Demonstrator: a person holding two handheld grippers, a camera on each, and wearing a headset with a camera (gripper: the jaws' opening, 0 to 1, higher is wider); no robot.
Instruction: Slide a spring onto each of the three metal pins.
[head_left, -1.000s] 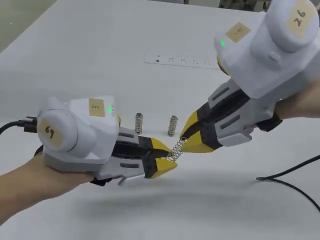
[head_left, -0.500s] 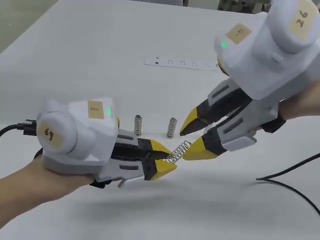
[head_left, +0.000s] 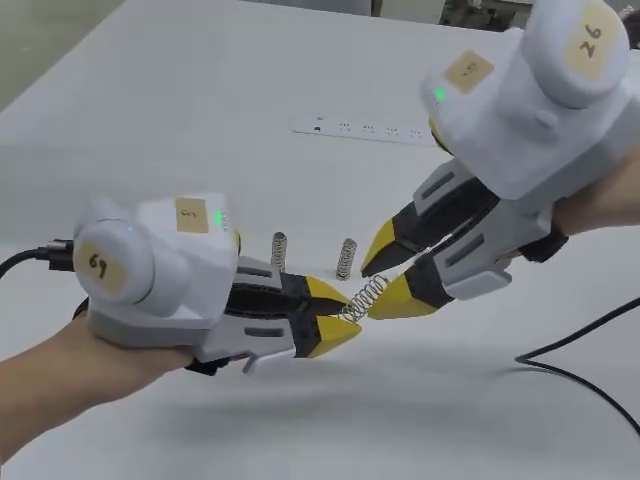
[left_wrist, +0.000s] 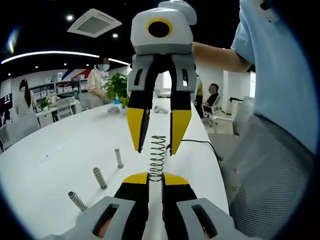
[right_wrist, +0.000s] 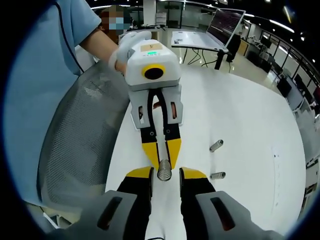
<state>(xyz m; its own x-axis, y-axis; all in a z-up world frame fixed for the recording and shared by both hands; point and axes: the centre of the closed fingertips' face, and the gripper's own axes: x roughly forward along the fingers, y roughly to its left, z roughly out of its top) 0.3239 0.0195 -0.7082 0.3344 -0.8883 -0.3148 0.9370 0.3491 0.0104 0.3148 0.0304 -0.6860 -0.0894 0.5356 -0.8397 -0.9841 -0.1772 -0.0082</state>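
So the loose spring (head_left: 362, 298) is hanging in mid-air above the white table (head_left: 150, 120), stretched slantwise between the two tools. The left gripper (head_left: 350, 318) comes at the spring from its lower-left end, and its yellow jaws are pinched nearly together on that end, so it's the one doing the holding. The right gripper (head_left: 368, 291) is at the spring's upper-right end with its jaws spread apart, one above the coil and one below it. The lower jaw's tip is right up against the coil, but I can't tell if it's actually touching. In the left gripper view the spring stands straight up out of the clamped jaws, with the other gripper's two yellow tips on either side of its top. In the right gripper view you look almost down the barrel of the spring, which sits in the gap between that gripper's own jaws. As for the pins, two spring-covered pins (head_left: 279, 250) stand upright on the table just beyond the spring, a bit apart from each other. In the left gripper view a third pin (left_wrist: 119, 158) stands in line with them on the far side, and it looks smooth and bare. Well beyond the spring a white power strip (head_left: 365, 127) lies flat, and off to its right a black cable (head_left: 570, 355) trails over the table.
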